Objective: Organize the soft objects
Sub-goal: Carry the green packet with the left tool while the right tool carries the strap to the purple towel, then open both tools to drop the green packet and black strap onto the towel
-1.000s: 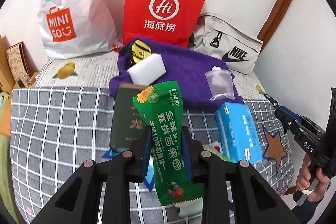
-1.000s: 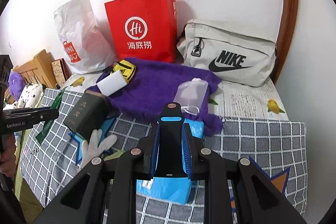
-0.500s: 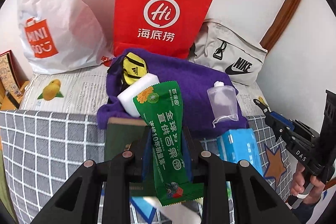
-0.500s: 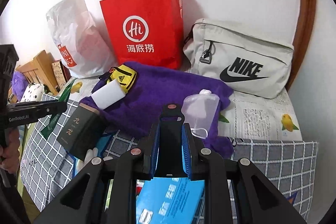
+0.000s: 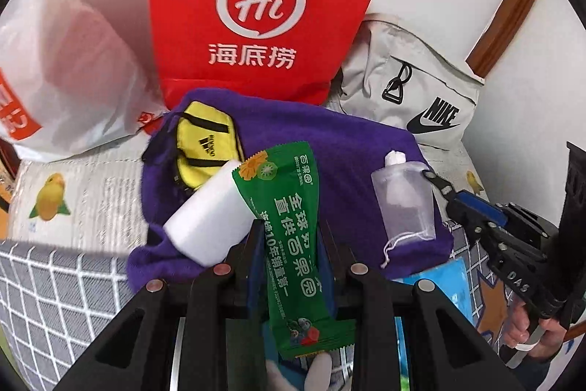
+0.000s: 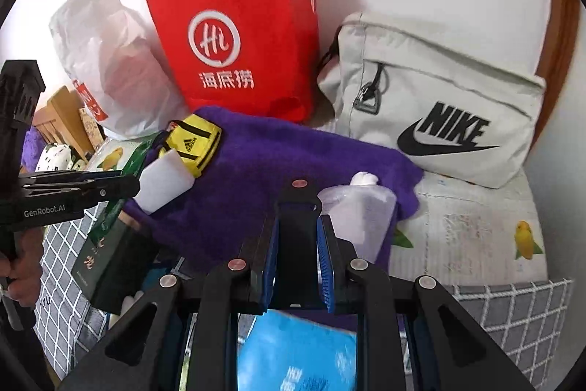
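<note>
My left gripper (image 5: 291,237) is shut on a green snack packet (image 5: 289,226) and holds it above the purple towel (image 5: 348,149), in front of the red paper bag (image 5: 256,6). On the towel lie a white sponge block (image 5: 205,218), a yellow pouch (image 5: 205,141) and a clear mesh pouch (image 5: 403,204). My right gripper (image 6: 298,229) is shut on a black object (image 6: 297,244), over the towel (image 6: 278,163) next to the mesh pouch (image 6: 359,218). The left gripper also shows in the right wrist view (image 6: 121,185).
A white plastic bag (image 5: 69,61) and a grey Nike bag (image 6: 439,120) stand at the wall beside the red bag (image 6: 238,35). A blue tissue pack (image 6: 296,354) and a dark green box (image 6: 113,266) lie on the checked bedcover (image 5: 55,299).
Both grippers have moved forward toward the bags at the wall. The green packet stays in the left gripper and now sits over the towel near the sponge.
</note>
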Demonstrator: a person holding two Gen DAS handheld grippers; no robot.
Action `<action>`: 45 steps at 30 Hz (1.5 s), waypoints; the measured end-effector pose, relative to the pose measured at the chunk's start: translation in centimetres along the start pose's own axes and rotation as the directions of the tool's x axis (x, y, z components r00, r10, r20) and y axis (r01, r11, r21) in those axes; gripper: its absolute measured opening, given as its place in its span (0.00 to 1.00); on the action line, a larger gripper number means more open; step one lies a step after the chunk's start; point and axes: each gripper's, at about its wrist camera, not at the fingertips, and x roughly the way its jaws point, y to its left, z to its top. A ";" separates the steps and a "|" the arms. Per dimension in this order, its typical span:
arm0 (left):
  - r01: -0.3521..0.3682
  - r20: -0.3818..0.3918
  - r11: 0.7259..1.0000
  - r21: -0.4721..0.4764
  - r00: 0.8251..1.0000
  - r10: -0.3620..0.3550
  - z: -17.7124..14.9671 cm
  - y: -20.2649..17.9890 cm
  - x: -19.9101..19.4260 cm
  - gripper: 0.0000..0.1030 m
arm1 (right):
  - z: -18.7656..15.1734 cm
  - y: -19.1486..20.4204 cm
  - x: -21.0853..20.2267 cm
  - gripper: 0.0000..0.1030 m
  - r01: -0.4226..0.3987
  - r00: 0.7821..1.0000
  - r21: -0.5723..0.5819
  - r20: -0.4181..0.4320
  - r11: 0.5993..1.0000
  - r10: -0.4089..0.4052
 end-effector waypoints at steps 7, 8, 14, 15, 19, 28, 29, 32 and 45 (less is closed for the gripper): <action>-0.010 -0.028 0.999 0.043 1.000 0.011 1.9 -1.1 2.5 0.25 | 0.8 -0.6 3.0 0.21 -0.005 0.999 -0.004 -0.037 1.000 0.005; -0.016 -0.033 0.999 0.048 0.999 0.018 2.2 -1.3 3.0 0.25 | 0.9 -0.6 3.3 0.21 -0.007 0.999 -0.006 -0.042 1.000 0.007; -0.033 -0.063 0.996 0.078 0.997 0.038 2.9 -1.8 5.3 0.25 | 0.9 -1.5 5.3 0.21 -0.003 0.997 -0.010 -0.080 1.000 0.002; -0.044 -0.070 0.996 0.082 0.996 0.050 2.9 -1.8 5.8 0.25 | 0.9 -1.5 5.7 0.21 -0.001 0.996 -0.017 -0.090 1.000 0.000; -0.079 -0.083 0.992 0.097 0.993 0.087 2.9 -1.6 7.1 0.25 | 0.9 -1.8 6.9 0.21 -0.002 0.993 -0.025 -0.116 1.000 -0.001; -0.086 -0.105 0.990 0.114 0.990 0.098 2.9 -1.5 8.3 0.28 | 1.0 -2.2 8.8 0.21 -0.001 0.985 -0.015 -0.174 1.000 -0.002; -0.090 -0.105 0.989 0.116 0.989 0.102 2.8 -1.5 8.3 0.28 | 1.0 -2.2 8.8 0.21 -0.005 0.984 -0.013 -0.178 1.000 0.003; -0.088 -0.102 0.989 0.117 0.990 0.100 2.8 -1.5 8.3 0.30 | 0.7 -2.3 9.0 0.22 -0.017 0.984 -0.002 -0.175 1.000 0.017; -0.114 -0.066 0.985 0.130 0.990 0.124 2.9 -2.6 7.0 0.53 | 0.4 -3.7 5.5 0.42 -0.021 0.995 0.066 -0.099 0.998 0.028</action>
